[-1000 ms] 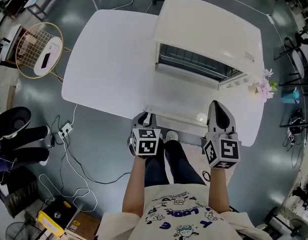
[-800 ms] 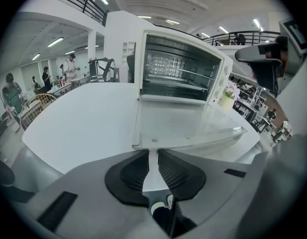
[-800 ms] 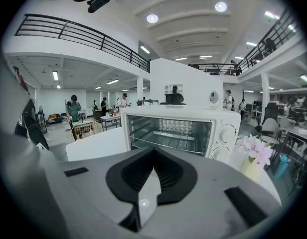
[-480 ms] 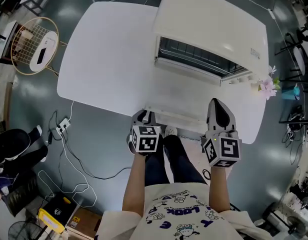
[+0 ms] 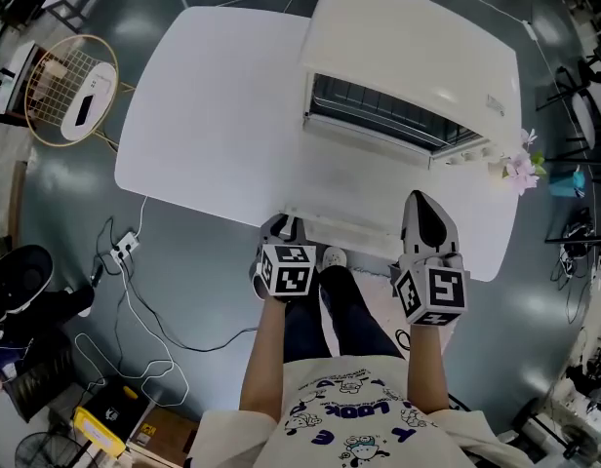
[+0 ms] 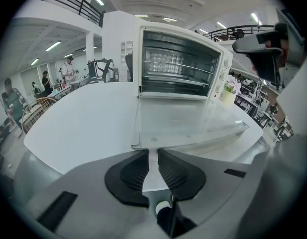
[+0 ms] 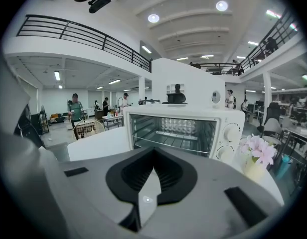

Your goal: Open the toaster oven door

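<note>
Change over last sec: almost none. Door (image 5: pixel 369 188) lay flat then and lies flat now. Both grippers kept their spots; only the head view shifted a bit. Judgement: opening is done, nothing left but to back off. Toaster oven (image 5: pixel 408 57) sits on far right part of table (image 5: pixel 203 115), cavity w/ racks exposed, mouth facing the near edge & the person. Its long axis runs approx along the far edge, slightly skewed. Door is hinged at oven's foot & stretched out toward near edge, long axis parallel to oven front. Handle (image 5: pixel 340 224) is on the free edge, almost at table's near edge. Left gripper (image 5: pixel 284 228) is just off handle's left end, jaws a narrow slit apart, nothing btwn them, no contact seen. Right gripper (image 5: pixel 420 208) is over near edge toward right corner, tips together, empty, aimed at oven.
</note>
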A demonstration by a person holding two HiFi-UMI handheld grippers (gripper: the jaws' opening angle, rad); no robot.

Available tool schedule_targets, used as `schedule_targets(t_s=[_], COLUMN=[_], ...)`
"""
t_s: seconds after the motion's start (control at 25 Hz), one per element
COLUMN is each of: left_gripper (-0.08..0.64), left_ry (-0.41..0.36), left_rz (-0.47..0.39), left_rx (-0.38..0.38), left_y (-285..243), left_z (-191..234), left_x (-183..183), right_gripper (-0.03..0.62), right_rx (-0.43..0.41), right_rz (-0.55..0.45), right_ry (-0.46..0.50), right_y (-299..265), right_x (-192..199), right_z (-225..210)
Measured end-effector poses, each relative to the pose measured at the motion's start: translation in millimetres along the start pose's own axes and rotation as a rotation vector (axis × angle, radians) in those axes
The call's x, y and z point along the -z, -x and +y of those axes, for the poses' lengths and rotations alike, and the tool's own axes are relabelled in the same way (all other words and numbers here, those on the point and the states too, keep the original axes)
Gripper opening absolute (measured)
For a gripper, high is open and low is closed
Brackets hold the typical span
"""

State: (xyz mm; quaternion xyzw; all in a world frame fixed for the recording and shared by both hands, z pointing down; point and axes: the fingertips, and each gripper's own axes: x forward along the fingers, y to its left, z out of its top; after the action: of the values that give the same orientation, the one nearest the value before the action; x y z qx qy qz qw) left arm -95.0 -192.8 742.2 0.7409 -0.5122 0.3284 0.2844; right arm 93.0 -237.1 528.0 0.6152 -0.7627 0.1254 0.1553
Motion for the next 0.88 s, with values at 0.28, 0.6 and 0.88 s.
schedule_targets(t_s=[0.28, 0.6, 0.88], left_gripper=[0.063, 0.063, 0.063], left_ry=[-0.076, -0.046, 0.004], left_rz=[-0.014, -0.041, -0.158], left_rx=[-0.043, -0.055, -0.076], left_y=[8.6, 30.5, 71.4], left_z=[0.1, 1.7, 8.4], left_x=[-1.8, -5.6, -46.5], right_gripper=[-0.003, -0.003, -0.003], right_rx=[0.009, 0.003, 0.007], right_rz=[-0.022, -0.048, -0.101], right_ry=[-0.003, -0.009, -0.012], right_y=[8.3, 13.7, 25.8], right_x=[-8.2, -18.5, -41.8], right_z=[-0.3, 1.9, 1.8])
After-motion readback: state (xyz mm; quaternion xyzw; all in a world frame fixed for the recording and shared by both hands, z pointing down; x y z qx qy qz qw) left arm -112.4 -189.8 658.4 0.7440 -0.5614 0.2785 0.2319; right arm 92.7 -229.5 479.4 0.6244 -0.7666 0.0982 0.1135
